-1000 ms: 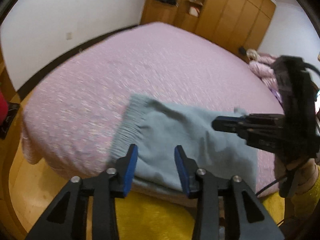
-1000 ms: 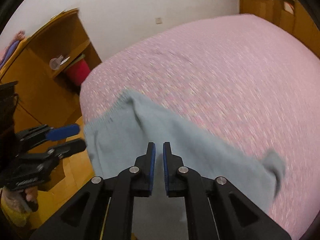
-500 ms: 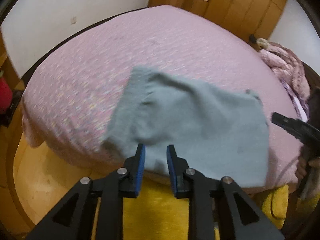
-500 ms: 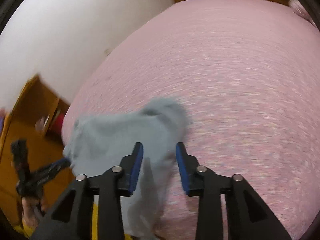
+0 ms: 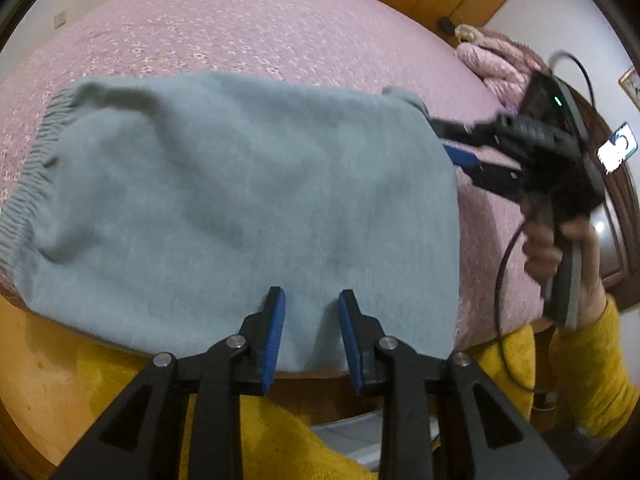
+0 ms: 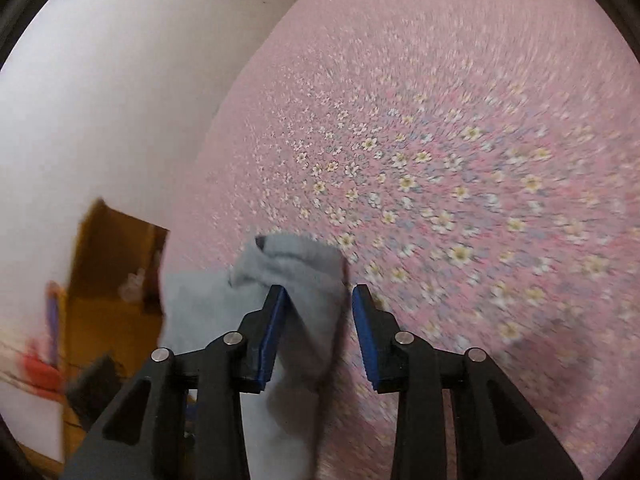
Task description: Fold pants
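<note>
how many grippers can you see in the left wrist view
2: the left gripper at bottom centre, fingers open over the folded pants; the right gripper at the pants' right edge.

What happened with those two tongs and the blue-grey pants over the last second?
The right tongs, pinched shut on the pants a second ago, have opened and let go. The left tongs narrowed, then spread apart again, moving in over the near edge without gripping. The pants now lie flatter, folded, on the pink bedspread. The bedspread itself stayed put.
</note>
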A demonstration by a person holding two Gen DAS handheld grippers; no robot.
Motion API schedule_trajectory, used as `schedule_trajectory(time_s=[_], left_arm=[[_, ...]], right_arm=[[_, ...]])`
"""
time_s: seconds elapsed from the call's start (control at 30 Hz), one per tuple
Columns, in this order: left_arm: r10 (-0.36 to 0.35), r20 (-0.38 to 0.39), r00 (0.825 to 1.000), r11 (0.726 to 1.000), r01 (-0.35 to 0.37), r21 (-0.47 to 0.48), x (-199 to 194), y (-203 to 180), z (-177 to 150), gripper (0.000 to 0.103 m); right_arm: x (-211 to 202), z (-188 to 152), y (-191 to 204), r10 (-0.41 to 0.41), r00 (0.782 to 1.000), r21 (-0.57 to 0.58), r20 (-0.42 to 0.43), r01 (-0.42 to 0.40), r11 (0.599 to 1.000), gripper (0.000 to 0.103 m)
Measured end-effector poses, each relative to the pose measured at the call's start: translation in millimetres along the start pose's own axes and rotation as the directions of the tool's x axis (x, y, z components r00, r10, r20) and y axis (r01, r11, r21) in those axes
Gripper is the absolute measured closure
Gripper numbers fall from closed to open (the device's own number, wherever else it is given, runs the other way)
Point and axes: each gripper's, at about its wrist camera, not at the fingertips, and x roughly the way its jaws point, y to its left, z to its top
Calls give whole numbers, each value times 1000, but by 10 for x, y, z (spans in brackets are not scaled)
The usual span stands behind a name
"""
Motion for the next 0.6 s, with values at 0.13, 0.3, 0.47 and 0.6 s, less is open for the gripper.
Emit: schedule_trajectory(time_s=[0.13,0.3,0.47,0.6], left_arm=[[-14,-13,1000,999,14,-36,30,64,0,76],[-29,-17,999,997,27,-70,38,167,-16,83],[-26,-19,999,998,25,-56,36,174,-50,84],[-30,-15,999,999,29,-45,2,170,-54,84]], right_arm=[[162,62,-40,21,999,42,-31,-20,999,84],[-81,110,-77,136,987,78,82,-142,987,91],[-280,157,-281,156,963,158,220,-193,968,101],[-584,242,-358,74,967,127,245,-107,986,101]])
